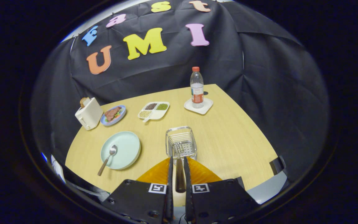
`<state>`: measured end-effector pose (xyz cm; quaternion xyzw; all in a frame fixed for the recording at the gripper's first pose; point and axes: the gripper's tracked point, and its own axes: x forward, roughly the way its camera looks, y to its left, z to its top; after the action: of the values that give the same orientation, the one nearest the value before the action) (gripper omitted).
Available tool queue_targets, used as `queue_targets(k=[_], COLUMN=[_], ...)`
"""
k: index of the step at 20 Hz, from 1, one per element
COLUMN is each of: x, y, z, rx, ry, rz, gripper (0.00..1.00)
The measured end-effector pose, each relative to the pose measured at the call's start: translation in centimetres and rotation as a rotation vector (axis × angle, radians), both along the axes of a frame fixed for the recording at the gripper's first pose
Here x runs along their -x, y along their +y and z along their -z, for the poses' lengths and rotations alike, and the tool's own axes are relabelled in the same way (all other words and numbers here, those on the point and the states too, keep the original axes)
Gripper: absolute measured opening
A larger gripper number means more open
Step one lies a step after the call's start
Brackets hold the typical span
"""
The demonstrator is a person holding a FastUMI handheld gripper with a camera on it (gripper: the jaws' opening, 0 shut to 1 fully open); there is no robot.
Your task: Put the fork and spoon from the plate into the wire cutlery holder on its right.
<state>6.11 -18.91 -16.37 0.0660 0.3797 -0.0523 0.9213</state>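
Note:
My gripper point(177, 161) is shut on the fork point(179, 169). Its brown handle lies between the fingers and its tines reach out over the wire cutlery holder point(181, 143) just ahead of them. A spoon point(107, 159) with a brown handle rests on the pale green plate point(128, 148), its bowl on the plate and its handle sticking out over the near rim. That plate sits to the left of the holder on the wooden table point(228, 137).
Beyond the holder stand a water bottle point(196, 87) on a white coaster point(198, 106), a divided dish of beans point(153, 110), a blue plate of food point(113, 114) and a white toaster point(88, 114). The table's near edge runs just below the plate.

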Motion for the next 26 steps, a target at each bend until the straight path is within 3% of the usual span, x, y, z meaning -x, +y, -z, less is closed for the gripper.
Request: queue_targets(k=[13,23,26], x=[0.3,-0.7,-0.9], y=[5.4,15.4,18.0], z=[-5.1,-2.6,-1.1], rx=[0.036,0.047,0.048], ry=[-0.152,-0.124,-0.1], rz=[-0.048,-0.14,-0.162], gripper=[0.57,0.91,0.96])
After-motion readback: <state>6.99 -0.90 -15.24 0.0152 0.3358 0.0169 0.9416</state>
